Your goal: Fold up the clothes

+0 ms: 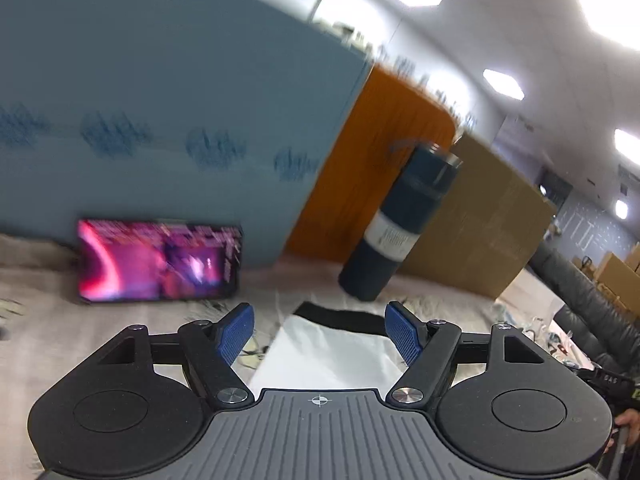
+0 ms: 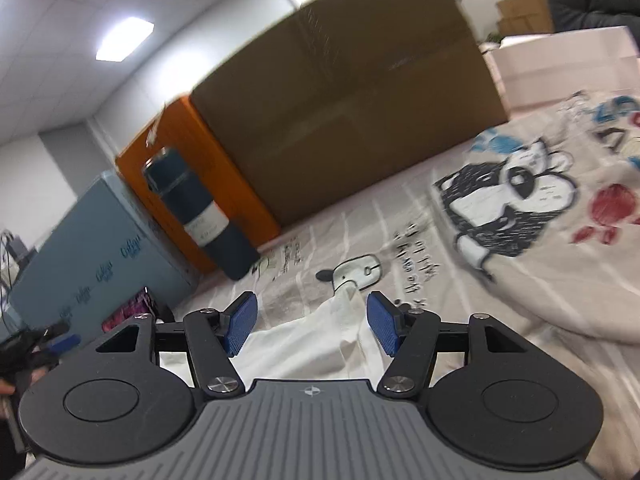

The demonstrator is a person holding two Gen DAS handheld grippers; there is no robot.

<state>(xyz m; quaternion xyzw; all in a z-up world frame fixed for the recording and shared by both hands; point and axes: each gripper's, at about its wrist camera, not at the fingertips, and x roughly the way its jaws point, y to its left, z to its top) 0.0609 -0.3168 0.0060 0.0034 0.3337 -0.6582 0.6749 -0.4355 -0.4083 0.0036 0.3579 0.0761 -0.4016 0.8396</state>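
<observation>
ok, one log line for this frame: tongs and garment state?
left tongs: open, over white garment | right tongs: open, over white garment | garment: on printed sheet, ungripped

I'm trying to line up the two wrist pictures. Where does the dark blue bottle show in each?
Left wrist: the dark blue bottle stands right of centre, beyond the open fingers.
Right wrist: the same bottle stands left of centre.
Shared landmark: the orange box right behind it.

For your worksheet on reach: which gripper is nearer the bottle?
Left, probably. From the left gripper the bottle stands just ahead, slightly right; from the right gripper it is farther, ahead-left.
</observation>
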